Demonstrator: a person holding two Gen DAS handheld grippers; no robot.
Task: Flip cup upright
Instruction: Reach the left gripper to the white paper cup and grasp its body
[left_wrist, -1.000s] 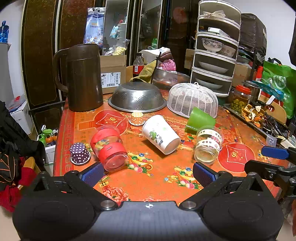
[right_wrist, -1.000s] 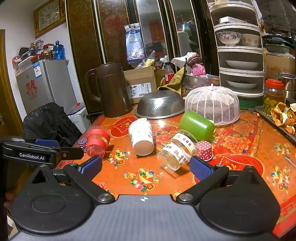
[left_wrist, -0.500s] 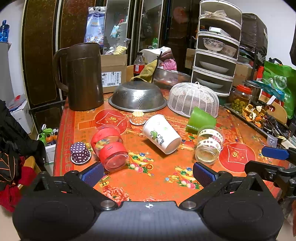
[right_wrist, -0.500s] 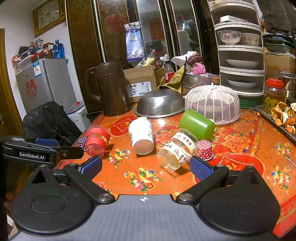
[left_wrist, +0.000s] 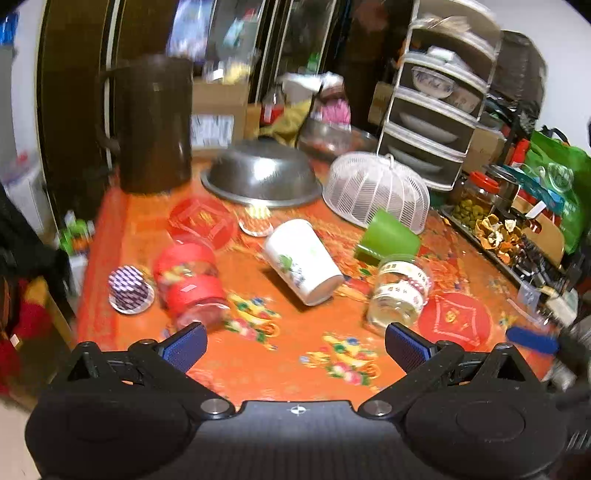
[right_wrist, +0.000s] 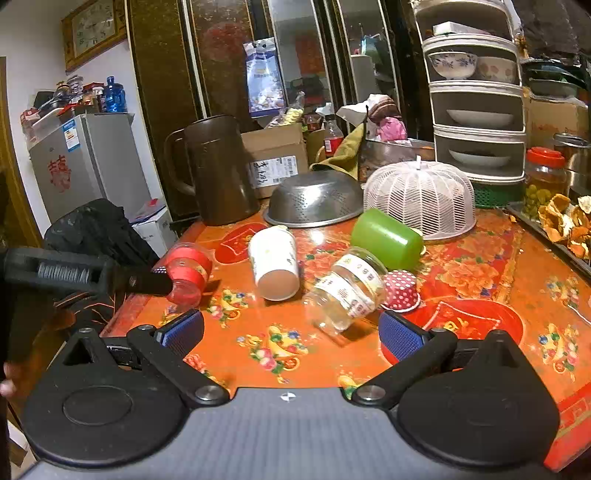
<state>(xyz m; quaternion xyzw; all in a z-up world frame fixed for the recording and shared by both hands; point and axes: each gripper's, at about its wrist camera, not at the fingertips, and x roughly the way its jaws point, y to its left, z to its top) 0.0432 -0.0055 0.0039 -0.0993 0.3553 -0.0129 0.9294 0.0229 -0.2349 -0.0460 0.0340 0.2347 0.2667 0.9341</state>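
A white paper cup (left_wrist: 303, 266) with a green print lies on its side in the middle of the orange table; it also shows in the right wrist view (right_wrist: 273, 262), mouth toward me. A green plastic cup (left_wrist: 388, 238) lies on its side to its right, also in the right wrist view (right_wrist: 386, 239). A clear jar with taped bands (left_wrist: 400, 291) lies between them and me, also in the right wrist view (right_wrist: 345, 291). My left gripper (left_wrist: 295, 349) is open and empty, near the table's front edge. My right gripper (right_wrist: 291, 336) is open and empty, short of the jar.
A red-taped jar (left_wrist: 190, 280) and a purple dotted cupcake liner (left_wrist: 129, 290) lie at the left. A brown pitcher (left_wrist: 151, 125), an upturned steel colander (left_wrist: 262, 177) and a white mesh food cover (left_wrist: 376, 190) stand behind. A dish rack (right_wrist: 476, 107) is back right.
The left gripper has moved forward and tilted, blurring its view; the cups look nearer. In the right wrist view the left gripper now reaches over the red-taped jar. The right gripper barely moved.
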